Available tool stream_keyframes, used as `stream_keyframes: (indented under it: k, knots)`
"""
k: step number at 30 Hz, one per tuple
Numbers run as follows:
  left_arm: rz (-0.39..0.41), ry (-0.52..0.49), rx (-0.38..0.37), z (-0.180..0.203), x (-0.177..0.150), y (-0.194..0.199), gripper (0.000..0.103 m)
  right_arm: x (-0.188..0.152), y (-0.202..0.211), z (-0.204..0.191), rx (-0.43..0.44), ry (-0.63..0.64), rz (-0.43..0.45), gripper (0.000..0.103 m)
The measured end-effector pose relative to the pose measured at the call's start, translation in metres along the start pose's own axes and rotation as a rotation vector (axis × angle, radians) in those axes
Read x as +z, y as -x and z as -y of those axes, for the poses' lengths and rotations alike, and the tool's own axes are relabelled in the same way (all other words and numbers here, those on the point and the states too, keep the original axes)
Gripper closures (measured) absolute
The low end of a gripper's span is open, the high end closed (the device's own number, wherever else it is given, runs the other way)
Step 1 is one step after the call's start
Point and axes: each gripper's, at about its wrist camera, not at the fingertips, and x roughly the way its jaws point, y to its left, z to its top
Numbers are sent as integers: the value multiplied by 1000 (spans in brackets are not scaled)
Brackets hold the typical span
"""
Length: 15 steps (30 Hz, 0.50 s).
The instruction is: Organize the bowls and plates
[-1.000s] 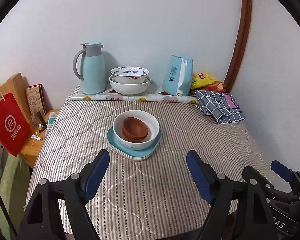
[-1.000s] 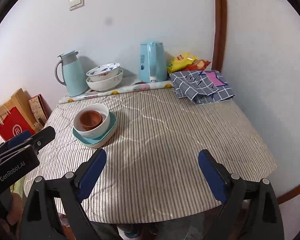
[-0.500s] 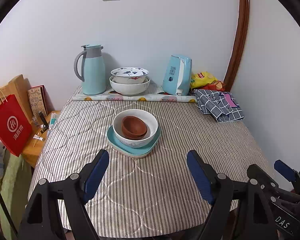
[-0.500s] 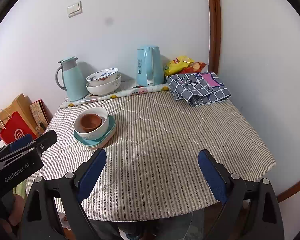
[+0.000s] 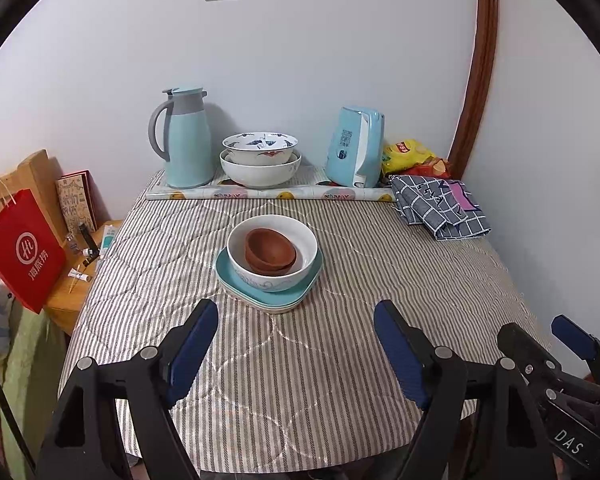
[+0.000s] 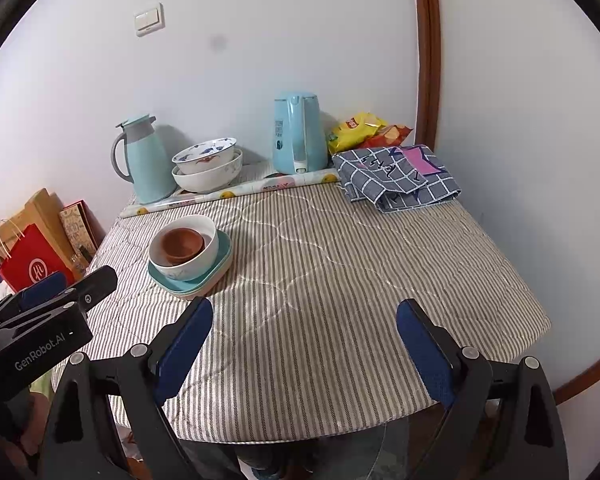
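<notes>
Left tongs (image 5: pixel 296 344) spread wide and empty, level above table edge, right tongs (image 6: pixel 304 344) likewise, alongside

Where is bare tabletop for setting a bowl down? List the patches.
Free: the striped cloth between the teal plates and checked cloth, and the near edge before both grippers. Crowded: the back row, flask, stacked bowls, kettle.

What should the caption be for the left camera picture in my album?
Open left gripper faces brown bowls nested in a white bowl on teal plates.
</notes>
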Motion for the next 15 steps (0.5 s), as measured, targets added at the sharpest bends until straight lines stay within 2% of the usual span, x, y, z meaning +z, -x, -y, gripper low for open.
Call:
stream_keyframes:
  k: [15]
  knots:
    - [10, 1, 2, -3, -1, 5, 24, 1, 3, -5, 1, -2, 11, 11]
